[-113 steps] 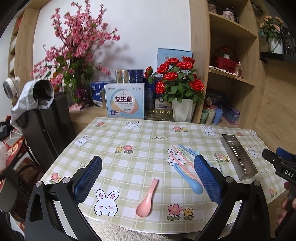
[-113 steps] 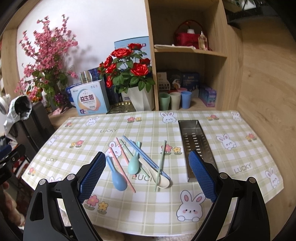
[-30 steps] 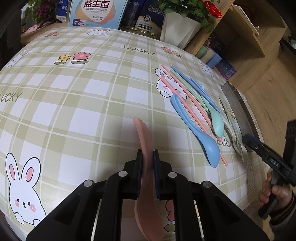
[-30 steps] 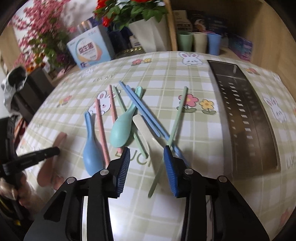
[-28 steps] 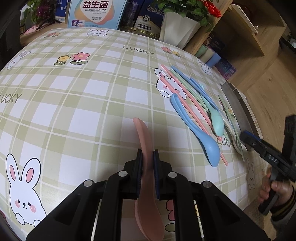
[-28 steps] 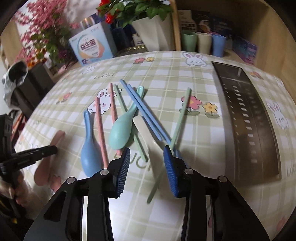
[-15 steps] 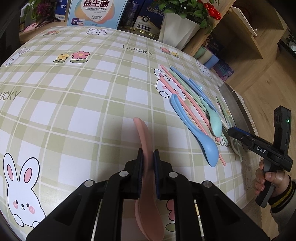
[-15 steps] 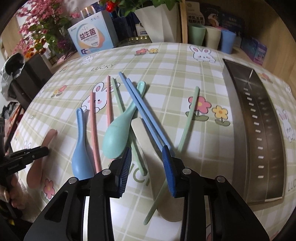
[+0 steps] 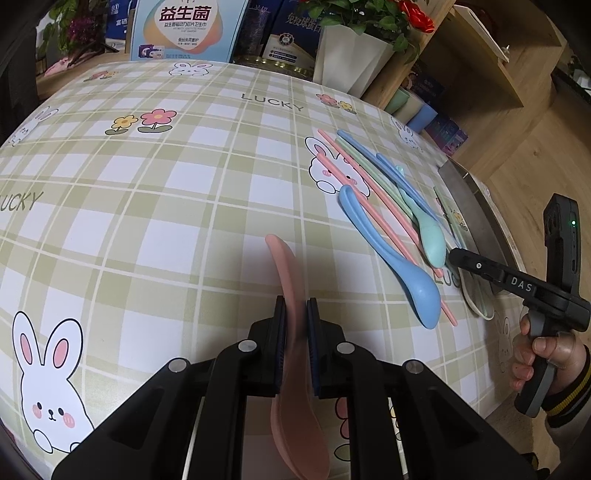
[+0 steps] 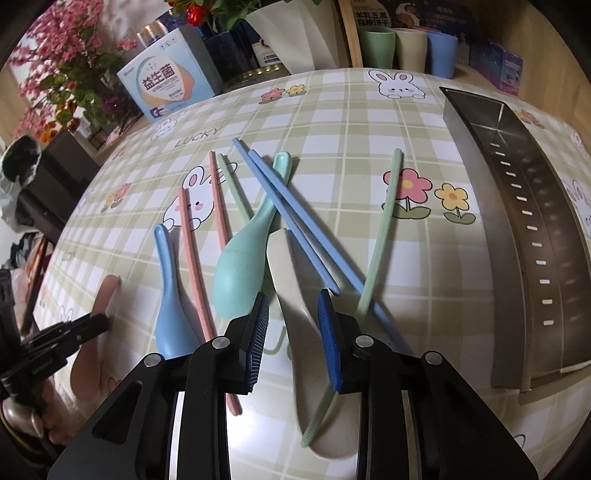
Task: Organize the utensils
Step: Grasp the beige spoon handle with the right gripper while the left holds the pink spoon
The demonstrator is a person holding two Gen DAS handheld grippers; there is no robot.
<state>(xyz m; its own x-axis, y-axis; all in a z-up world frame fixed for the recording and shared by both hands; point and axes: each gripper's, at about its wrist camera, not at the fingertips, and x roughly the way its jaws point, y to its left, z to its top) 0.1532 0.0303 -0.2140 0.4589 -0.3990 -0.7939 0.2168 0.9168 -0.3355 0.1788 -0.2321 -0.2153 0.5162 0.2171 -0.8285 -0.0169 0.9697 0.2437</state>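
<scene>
My left gripper (image 9: 295, 325) is shut on the handle of a pink spoon (image 9: 284, 266), which lies on the checked tablecloth. My right gripper (image 10: 293, 314) straddles the handle of a cream spoon (image 10: 291, 291). Its jaws are closing, and a small gap shows on each side of the handle. Around the cream spoon lie a mint spoon (image 10: 240, 273), a blue spoon (image 10: 170, 306), blue chopsticks (image 10: 295, 214), pink chopsticks (image 10: 192, 243) and a green chopstick (image 10: 380, 229). A long metal tray (image 10: 517, 229) stands to the right of them.
A white flower pot (image 9: 351, 62), boxes (image 9: 184, 29) and cups (image 10: 406, 48) line the far edge of the table against a wooden shelf. The table's near edge runs just under both grippers. A person's hand (image 9: 535, 354) holds the right gripper.
The right gripper has moved forward and down over the cream spoon, and its jaws have narrowed around the handle. The left gripper has stayed still with the pink spoon.
</scene>
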